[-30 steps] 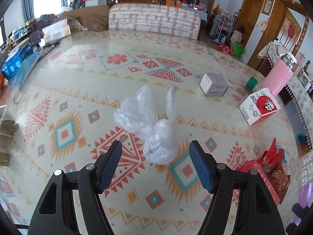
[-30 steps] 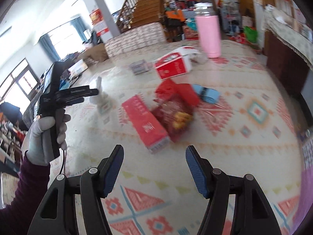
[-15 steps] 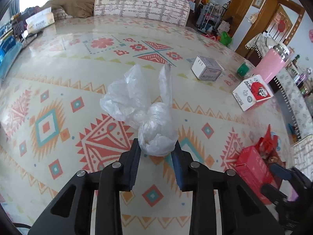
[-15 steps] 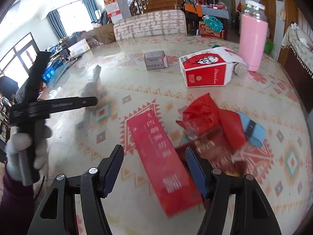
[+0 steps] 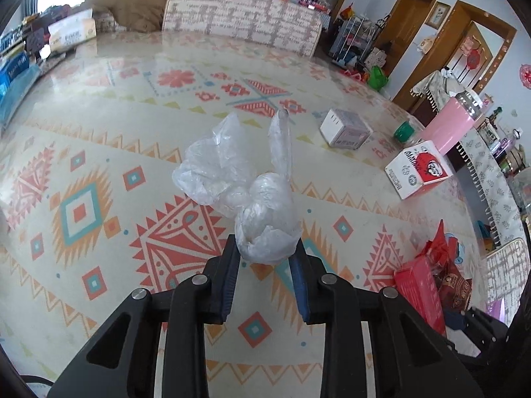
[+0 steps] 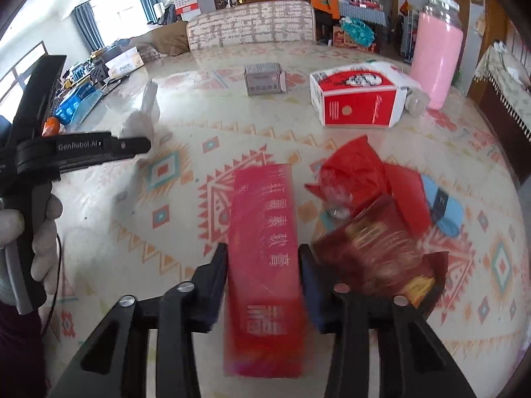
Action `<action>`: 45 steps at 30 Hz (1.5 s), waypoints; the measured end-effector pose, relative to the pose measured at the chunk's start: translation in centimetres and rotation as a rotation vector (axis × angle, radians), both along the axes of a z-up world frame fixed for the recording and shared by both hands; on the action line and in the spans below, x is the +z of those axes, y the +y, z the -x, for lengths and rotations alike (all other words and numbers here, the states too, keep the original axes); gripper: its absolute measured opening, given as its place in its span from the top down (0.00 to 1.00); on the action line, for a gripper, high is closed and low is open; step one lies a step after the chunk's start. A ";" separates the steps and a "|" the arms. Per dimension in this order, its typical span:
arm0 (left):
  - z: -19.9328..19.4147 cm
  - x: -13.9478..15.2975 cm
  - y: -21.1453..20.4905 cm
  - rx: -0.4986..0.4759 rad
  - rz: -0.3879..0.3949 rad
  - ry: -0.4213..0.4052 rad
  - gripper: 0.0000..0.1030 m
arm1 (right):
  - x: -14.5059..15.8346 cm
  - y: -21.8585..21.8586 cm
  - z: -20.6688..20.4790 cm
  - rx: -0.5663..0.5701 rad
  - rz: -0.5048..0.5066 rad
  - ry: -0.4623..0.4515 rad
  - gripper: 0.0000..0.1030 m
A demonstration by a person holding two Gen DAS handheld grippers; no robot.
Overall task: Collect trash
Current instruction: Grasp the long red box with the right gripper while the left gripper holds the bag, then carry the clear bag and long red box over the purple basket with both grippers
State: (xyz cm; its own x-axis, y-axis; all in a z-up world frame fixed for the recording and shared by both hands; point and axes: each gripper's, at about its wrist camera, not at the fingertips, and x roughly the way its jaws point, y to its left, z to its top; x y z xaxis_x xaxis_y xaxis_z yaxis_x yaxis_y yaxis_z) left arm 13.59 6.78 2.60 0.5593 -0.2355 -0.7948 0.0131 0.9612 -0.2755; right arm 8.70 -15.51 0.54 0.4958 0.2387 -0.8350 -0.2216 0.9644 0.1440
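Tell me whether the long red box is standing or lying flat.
Lying flat: the long red box rests lengthwise on the table.

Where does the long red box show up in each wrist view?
Left wrist view: red box at lower right, beside the red wrappers.
Right wrist view: red box at bottom centre, between the right tongs, which are closing on it.
Shared landmark: pink bottle.

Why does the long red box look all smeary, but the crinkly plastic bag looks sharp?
Right wrist view: the long red box and the snack packets beside it are streaked by motion blur while the right gripper closes on the box. Left wrist view: the plastic bag is crisp.
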 end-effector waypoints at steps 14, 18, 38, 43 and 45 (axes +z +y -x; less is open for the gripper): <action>1.8 1.7 -2.8 -0.077 -0.049 -0.120 0.73 | 2.5 -3.2 7.8 -0.063 -0.118 -0.025 0.58; 3.0 2.4 -4.6 -0.116 -0.072 -0.141 0.73 | 2.7 -6.2 11.1 -0.138 -0.153 -0.018 0.58; 14.7 8.2 -20.2 -0.458 -0.063 -0.235 0.73 | 4.9 -19.4 22.1 -0.379 -0.240 -0.145 0.58; 16.6 8.7 -26.0 -0.576 -0.029 -0.224 0.73 | 5.8 -23.8 24.9 -0.464 -0.246 -0.191 0.58; 17.3 8.7 -28.8 -0.632 -0.005 -0.207 0.73 | 6.2 -25.7 26.0 -0.501 -0.239 -0.209 0.58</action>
